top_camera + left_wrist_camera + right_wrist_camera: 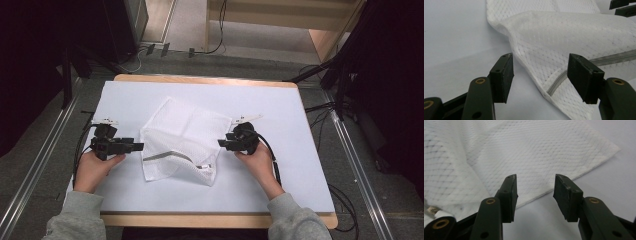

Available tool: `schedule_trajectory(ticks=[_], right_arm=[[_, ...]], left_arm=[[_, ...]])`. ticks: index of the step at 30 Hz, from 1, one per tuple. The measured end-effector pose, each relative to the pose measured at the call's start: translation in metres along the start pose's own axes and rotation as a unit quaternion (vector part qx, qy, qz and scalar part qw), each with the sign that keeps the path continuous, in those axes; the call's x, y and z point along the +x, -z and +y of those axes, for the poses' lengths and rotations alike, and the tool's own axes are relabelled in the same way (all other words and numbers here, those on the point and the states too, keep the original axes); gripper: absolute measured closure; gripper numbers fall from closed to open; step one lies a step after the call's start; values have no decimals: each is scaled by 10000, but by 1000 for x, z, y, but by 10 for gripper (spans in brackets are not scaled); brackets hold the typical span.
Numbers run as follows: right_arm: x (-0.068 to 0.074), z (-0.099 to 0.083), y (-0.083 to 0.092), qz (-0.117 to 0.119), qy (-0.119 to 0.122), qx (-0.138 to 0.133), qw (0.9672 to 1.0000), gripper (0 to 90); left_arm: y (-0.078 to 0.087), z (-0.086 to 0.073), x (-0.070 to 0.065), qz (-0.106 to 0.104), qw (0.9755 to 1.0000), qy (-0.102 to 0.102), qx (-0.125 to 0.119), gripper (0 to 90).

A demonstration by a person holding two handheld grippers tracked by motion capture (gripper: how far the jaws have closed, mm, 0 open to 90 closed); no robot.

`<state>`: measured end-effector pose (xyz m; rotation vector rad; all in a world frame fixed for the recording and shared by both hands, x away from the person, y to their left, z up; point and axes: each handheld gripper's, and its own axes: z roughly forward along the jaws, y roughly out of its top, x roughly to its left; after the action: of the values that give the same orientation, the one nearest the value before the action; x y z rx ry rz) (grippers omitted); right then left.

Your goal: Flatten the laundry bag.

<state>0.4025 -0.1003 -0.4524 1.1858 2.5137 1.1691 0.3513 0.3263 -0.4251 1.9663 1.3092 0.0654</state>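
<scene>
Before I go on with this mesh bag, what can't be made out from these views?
- Mesh bag: whether anything is inside; its folded cloth hides this in the high view.
- Zipper: its far end runs off the right edge of the left gripper view; the slider is not identifiable.
- Left gripper and right gripper: jaws stand open, but in the high view they are too small to tell whether they touch the bag.

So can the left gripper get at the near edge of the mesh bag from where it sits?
Probably yes. The left gripper is open, and the mesh bag edge with its zipper already lies between the jaws, nothing in front of it.
</scene>
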Motion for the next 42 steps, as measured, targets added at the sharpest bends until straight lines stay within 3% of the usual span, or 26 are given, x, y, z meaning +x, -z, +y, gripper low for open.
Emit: schedule_trajectory(ticks=[8, 18, 21, 26, 29, 31, 33, 38, 42], right_arm=[[-10, 2, -22, -214, -78, 201, 9995, 500], [0, 4, -31, -381, 222, 96, 9990, 462], [7, 5, -34, -634, 412, 93, 9971, 522], [14, 5, -39, -608, 539, -70, 9967, 694], [15, 6, -41, -607, 551, -91, 9966, 750], [14, 7, -41, -566, 504, -88, 9971, 859], [13, 9, -41, -527, 406, -20, 9978, 886], [6, 14, -36, -441, 185, 70, 9988, 889], [-9, 17, -23, -501, -45, -100, 9987, 888]], left_arm=[[1, -3, -1, 16, 10000, 7, 23, 390], [0, -4, -2, 12, 10000, 10, 35, 390], [0, -4, -3, 0, 10000, -6, 35, 391], [-1, -4, -3, -10, 10000, -6, 41, 390], [-1, -4, -3, -23, 10000, 5, 47, 390], [-1, -4, -3, -30, 10000, 7, 47, 390], [-1, -4, -4, -49, 10000, 0, 50, 390], [-1, -4, -4, -63, 10000, -12, 63, 391], [-2, -3, -6, -78, 9999, -39, 85, 390]])
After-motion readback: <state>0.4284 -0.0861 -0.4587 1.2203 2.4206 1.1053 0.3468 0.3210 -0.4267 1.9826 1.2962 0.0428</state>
